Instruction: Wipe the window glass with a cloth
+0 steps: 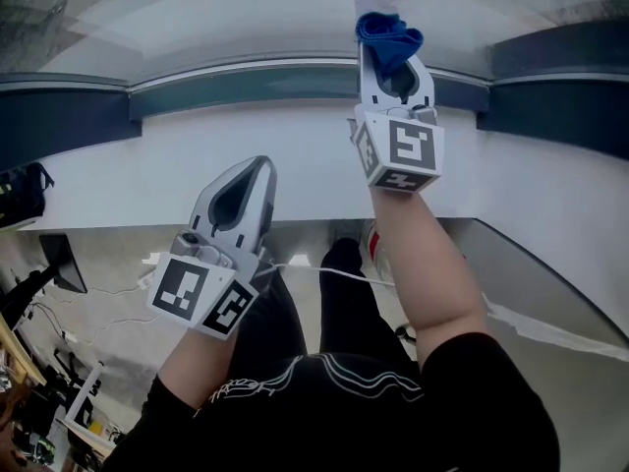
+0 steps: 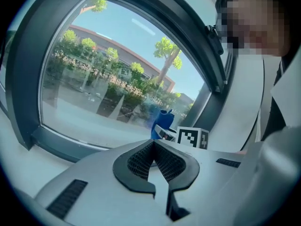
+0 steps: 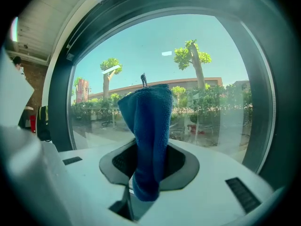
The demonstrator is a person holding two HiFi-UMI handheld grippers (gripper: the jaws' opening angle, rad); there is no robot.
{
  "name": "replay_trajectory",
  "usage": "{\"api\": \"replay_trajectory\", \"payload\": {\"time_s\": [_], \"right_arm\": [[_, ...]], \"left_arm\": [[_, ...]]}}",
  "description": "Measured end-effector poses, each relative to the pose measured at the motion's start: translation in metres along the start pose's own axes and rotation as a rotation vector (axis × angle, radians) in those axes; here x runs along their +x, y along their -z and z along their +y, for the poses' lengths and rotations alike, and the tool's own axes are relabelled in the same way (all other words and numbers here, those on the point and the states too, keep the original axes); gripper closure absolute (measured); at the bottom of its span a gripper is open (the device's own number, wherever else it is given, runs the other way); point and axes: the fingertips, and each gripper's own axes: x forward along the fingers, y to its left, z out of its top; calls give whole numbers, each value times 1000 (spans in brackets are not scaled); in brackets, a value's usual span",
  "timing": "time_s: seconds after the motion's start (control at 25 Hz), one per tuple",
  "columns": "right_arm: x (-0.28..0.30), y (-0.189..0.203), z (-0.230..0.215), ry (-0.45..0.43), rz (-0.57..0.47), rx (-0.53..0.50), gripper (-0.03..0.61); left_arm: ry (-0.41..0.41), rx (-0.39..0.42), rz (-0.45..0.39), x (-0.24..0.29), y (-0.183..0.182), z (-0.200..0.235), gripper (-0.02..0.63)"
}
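My right gripper (image 1: 390,55) is shut on a blue cloth (image 1: 388,33), whose bunched end sticks out past the jaws close to the window glass (image 1: 246,3). In the right gripper view the cloth (image 3: 148,131) stands upright between the jaws of that gripper (image 3: 146,166), with the glass (image 3: 216,74) straight ahead. Whether the cloth touches the pane I cannot tell. My left gripper (image 1: 258,168) hangs lower over the white sill (image 1: 128,165), shut with nothing in it. From the left gripper (image 2: 153,149), the cloth (image 2: 162,122) shows in front of the glass (image 2: 103,74).
A dark window frame (image 1: 295,79) runs along the bottom of the pane, above the white sill. Below are the person's legs, a white cable (image 1: 334,273) and clutter on the floor at the left (image 1: 39,264). A dark bag (image 1: 20,195) sits at the sill's left end.
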Motion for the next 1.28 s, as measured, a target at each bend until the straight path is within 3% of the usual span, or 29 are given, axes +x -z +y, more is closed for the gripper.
{"api": "replay_trajectory", "payload": {"time_s": [0.68, 1.28], "right_arm": [[-36, 13, -142, 131, 0, 26, 485], [-72, 36, -274, 324, 11, 117, 485]], "left_arm": [[71, 38, 52, 74, 22, -80, 611], [124, 75, 91, 127, 38, -140, 611]]}}
